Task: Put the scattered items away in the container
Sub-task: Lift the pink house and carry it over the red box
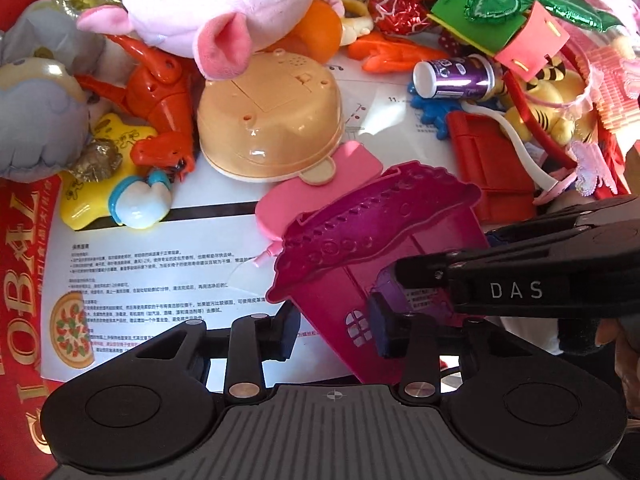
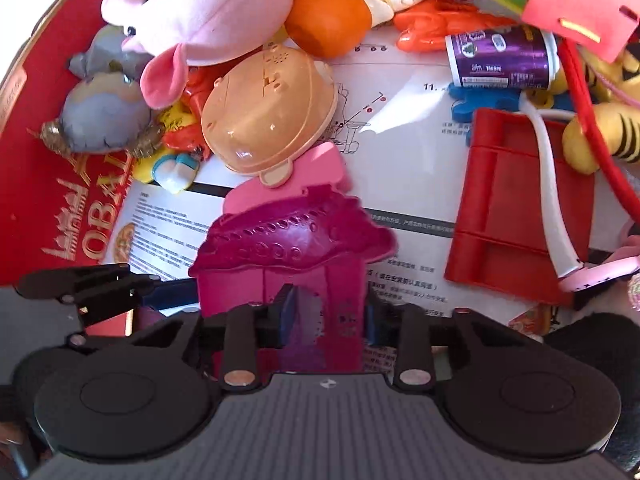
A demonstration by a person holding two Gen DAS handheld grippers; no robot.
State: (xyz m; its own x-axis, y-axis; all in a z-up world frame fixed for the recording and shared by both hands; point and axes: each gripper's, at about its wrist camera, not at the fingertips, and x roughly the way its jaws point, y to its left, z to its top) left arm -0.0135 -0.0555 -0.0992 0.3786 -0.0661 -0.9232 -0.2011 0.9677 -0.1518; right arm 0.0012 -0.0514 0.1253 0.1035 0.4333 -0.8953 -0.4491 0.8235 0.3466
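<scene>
A magenta plastic toy house [image 1: 376, 240] lies over printed paper inside the red box [image 1: 20, 280]. My left gripper [image 1: 334, 330] is closed on the house's lower wall, one finger on each side. My right gripper [image 2: 330, 312] also grips the same house [image 2: 296, 248] from its lower end; a purple item shows between its fingers, behind the translucent wall. The right gripper's black finger [image 1: 520, 280] reaches into the left wrist view. The left gripper's fingers [image 2: 100, 288] show at the left of the right wrist view.
Toys crowd the box: a pink plush pig [image 1: 224, 8], a tan dome toy [image 1: 272, 116], an orange lobster [image 1: 160, 92], a purple cup [image 1: 456, 76], a red plastic panel [image 2: 520, 208], a yellow tiger plush [image 2: 600, 132], a yellow star toy [image 1: 104, 176].
</scene>
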